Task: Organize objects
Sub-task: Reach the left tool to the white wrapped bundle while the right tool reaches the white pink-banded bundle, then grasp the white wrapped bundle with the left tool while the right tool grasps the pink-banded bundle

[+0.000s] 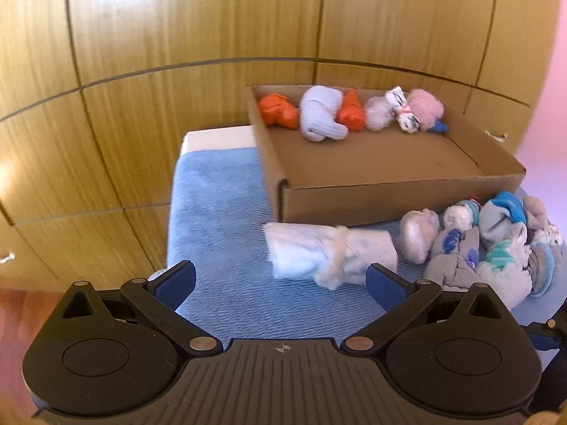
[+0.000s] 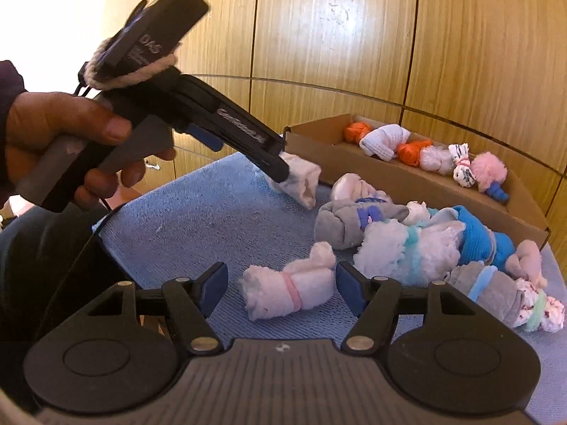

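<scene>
Socks: rolled bundles; six or so sit in your box [image 1: 372, 191], along its far wall.
Left to do: white roll [image 1: 329, 256], pink-banded roll [image 2: 290, 292] and a pile [image 2: 425, 244] lie on the blue towel [image 1: 219, 219].
Left gripper [image 1: 280, 279]: jaws spread, empty.
Right gripper [image 2: 281, 283]: jaws spread around the pink-banded roll.

Box [image 1: 372, 194] showing plain brown; towel [image 1: 219, 212] blue, ribbed. In box: two orange rolls [image 1: 278, 110], one lilac [image 1: 320, 113], one striped black-white [image 1: 402, 109], one pink [image 1: 425, 106]. Tongs [image 2: 281, 288] black, blue pads [image 2: 212, 285].
</scene>
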`<state>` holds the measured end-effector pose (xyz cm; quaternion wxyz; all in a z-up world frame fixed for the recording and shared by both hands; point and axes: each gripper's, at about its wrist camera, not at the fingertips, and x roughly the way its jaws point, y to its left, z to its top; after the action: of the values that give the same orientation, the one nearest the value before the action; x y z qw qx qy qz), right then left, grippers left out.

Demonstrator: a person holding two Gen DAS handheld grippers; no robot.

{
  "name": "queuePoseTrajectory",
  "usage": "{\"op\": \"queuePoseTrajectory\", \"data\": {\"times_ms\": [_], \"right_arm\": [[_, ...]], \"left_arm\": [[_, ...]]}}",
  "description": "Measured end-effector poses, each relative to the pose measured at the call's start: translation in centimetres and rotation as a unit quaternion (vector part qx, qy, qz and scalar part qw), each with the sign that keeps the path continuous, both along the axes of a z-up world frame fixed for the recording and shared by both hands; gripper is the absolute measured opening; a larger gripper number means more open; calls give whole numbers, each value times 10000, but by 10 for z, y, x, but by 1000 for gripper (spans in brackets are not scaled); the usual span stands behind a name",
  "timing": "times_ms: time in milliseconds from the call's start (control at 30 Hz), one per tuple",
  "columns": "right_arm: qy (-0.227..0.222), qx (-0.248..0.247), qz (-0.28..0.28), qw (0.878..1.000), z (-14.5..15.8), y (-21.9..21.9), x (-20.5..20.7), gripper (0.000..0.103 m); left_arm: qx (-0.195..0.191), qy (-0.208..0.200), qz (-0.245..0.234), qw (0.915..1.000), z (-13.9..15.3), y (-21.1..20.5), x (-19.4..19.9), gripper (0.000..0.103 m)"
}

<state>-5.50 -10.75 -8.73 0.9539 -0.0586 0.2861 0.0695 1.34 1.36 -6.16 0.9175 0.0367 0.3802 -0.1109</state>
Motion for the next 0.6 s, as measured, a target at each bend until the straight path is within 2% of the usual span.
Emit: {"op": "queuePoseTrajectory", "data": {"times_ms": [233,300,500,600], "right_arm": [[-63,-127,-50,9999,1,1,-5,63],[-45,-118,-42,9999,0,0,-4,60],[0,-84,-22,10000,-1,-1,-6,52],[3,-60,-31,10000,-2,-3,-6,51]], "left_arm": [[155,-79,-236,9996,-3,-18,2,102],[189,-81,-206,9996,-5,-20,6,102],[144,-14,-99,9998,-8,-23,16,102],[-28,56,-110,9999,-5,-22,14,102]]}}
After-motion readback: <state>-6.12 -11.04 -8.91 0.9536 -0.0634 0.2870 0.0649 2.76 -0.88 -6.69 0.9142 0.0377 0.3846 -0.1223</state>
